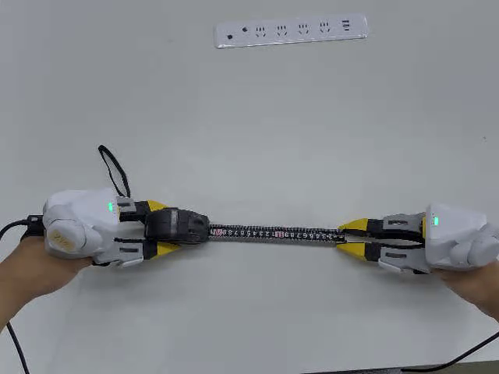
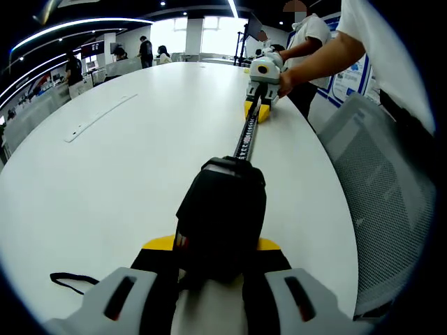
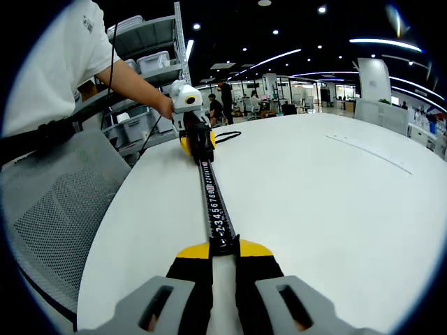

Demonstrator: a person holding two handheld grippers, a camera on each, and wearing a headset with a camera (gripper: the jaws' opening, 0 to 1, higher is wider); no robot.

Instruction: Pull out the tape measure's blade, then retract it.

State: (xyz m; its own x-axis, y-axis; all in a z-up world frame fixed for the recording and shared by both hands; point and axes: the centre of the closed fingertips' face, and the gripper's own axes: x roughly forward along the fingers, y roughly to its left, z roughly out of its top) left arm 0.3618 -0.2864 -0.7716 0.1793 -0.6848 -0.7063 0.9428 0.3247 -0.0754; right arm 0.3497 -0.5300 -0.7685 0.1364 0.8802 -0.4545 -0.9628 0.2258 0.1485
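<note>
The black tape measure case point(image 1: 178, 226) lies on the white table, held between the yellow-tipped jaws of my left gripper point(image 1: 160, 227). In the left gripper view the case point(image 2: 222, 216) sits clamped just ahead of my left gripper point(image 2: 216, 244). Its numbered blade point(image 1: 273, 233) is drawn out to the right, low over the table. My right gripper point(image 1: 348, 238) is shut on the blade's end. Seen from the right gripper, the blade point(image 3: 213, 206) runs from my right gripper point(image 3: 223, 250) toward the far case point(image 3: 201, 143).
A white power strip point(image 1: 291, 30) lies at the table's far edge. A black wrist strap point(image 1: 114, 170) trails from the case behind the left gripper. Cables hang off the near edge. A mesh chair point(image 2: 384, 188) stands beside the table.
</note>
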